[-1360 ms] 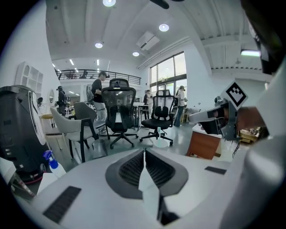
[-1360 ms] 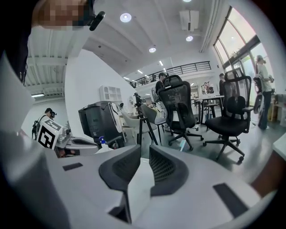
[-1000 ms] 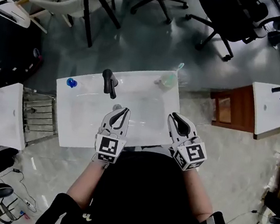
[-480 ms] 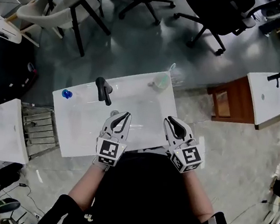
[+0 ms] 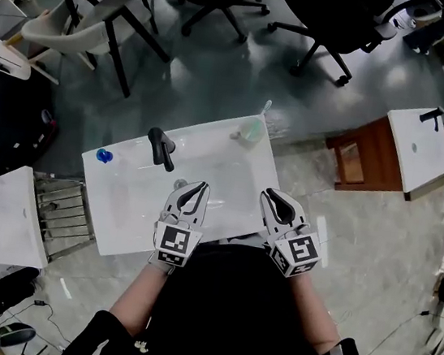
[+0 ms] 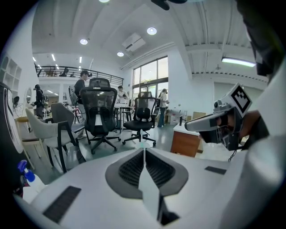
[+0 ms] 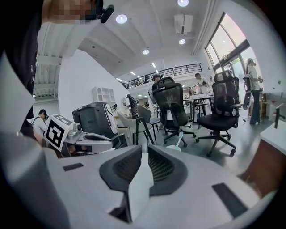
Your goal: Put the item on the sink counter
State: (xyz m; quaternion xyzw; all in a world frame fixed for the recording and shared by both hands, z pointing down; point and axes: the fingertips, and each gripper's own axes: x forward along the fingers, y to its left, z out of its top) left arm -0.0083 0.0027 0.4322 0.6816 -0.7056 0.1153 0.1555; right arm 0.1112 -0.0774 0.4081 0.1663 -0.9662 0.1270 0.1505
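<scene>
Cup with toothbrush (image 5: 251, 130): was seen standing upright at the far right corner of the bench, with the brush handle leaning out of it toward the floor beyond; it was not touched by either gripper.
Bench (image 5: 120, 232): a white sink top, seen from steeply above, with the basin sunk into its middle.
Faucet (image 5: 160, 147): a dark fitting was set at the far rim of the basin, left of centre.
Drain (image 5: 180, 184): was seen in the basin floor, just beside the tip of the left gripper.
Blue item (image 5: 104, 155): was placed at the far left corner of the bench, well apart from the cup; what it was could not be told.
Left gripper (image 5: 198, 187): was held over the near part of the basin, pointed away from the person; its fingers were pressed together with nothing between them.
Right gripper (image 5: 272, 196): was held over the near right edge of the bench, beside the left one and apart from it; its fingers were likewise brought together, and nothing was pinched.
Wooden stool (image 5: 356, 155): was seen on the floor to the right of the bench.
Metal rack (image 5: 65, 212): was seen on the floor at the left of the bench.
Office chairs (image 5: 335, 16): were seen on the floor beyond the bench.
</scene>
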